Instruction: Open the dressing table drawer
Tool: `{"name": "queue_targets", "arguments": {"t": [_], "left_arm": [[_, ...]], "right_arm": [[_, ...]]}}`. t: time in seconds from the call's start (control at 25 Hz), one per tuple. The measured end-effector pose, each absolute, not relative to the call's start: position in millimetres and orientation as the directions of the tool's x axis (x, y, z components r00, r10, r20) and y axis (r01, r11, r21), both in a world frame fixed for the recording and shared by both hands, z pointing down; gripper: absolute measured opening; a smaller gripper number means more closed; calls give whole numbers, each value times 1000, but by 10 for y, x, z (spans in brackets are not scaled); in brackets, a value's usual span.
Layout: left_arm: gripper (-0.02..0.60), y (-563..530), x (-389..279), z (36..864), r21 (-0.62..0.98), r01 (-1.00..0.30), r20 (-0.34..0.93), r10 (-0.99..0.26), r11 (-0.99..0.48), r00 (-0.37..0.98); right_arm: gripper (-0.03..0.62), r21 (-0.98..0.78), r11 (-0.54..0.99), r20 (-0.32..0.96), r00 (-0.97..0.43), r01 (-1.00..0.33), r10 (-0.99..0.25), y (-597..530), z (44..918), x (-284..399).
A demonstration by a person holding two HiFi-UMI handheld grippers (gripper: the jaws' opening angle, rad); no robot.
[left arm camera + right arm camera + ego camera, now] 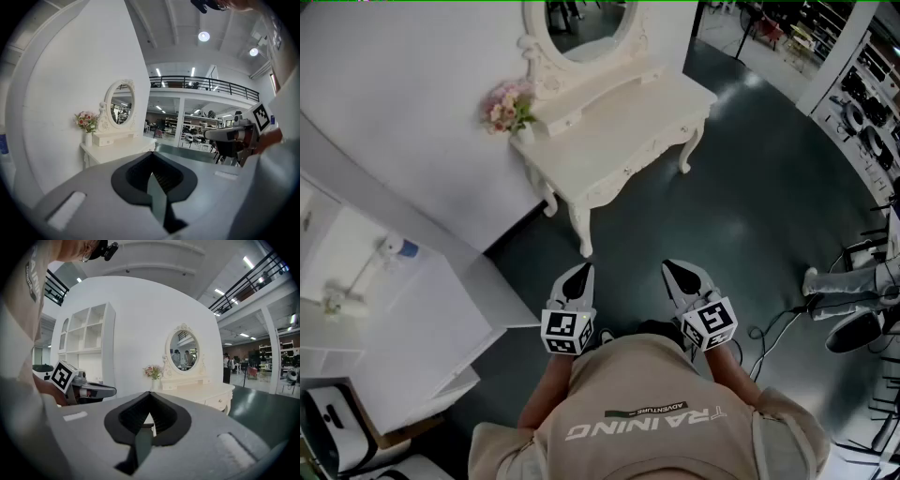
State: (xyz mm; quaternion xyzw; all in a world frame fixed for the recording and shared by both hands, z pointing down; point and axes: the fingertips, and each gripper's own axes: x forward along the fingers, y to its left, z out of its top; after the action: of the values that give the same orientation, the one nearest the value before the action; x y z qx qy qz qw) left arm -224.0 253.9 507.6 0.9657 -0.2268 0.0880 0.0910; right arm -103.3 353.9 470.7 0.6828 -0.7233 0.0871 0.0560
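Closest in, over the person's shirt [656, 412], the left claw [579, 274] and right claw [677, 272] are held side by side, both tipped slightly downward, each with its jaws pressed together on nothing. The drawer [215, 401] they are after sits in the front skirt of the white bench [647, 112], ahead of both claws and well apart from them, with bare dark floor [741, 206] between. Seen along the right claw [149, 404], it lies ahead and off to the right of the tip, shut, with a small knob [219, 400] on its face. Seen along the left claw [152, 161], the bench [117, 150] stands ahead and to the left. Beyond the drawer, at the back of the bench top, rise an oval mirror [586, 23] and a bunch of flowers [508, 105], and white shelves [394, 309] stand out to the left of the left claw. The step in hand looks like the approach, with nothing of the task done yet. To do it well, close in squarely on the drawer front, part the jaws of one claw before it arrives, bring it level with the knob, clamp on that alone, then draw straight back along the drawer's run. A slanted pull could jam the drawer or shift the light bench.
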Motion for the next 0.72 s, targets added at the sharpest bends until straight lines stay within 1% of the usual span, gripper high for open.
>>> {"name": "queue_targets", "arguments": {"t": [0.28, 0.52, 0.72], "left_arm": [[18, 2390, -2293, 5058, 135, -454, 204, -424, -880, 882], [18, 2340, -2324, 5129, 168, -456, 222, -417, -874, 881], [18, 2274, -2194, 5184, 184, -445, 241, -399, -877, 885]], "right_arm": [[2, -42, 32, 159, -38, -999, -987, 3389, 4606, -1052], [2, -55, 20, 197, -30, -998, -980, 3392, 4649, -1082], [2, -43, 25, 224, -34, -999, -974, 3347, 4706, -1036]]}}
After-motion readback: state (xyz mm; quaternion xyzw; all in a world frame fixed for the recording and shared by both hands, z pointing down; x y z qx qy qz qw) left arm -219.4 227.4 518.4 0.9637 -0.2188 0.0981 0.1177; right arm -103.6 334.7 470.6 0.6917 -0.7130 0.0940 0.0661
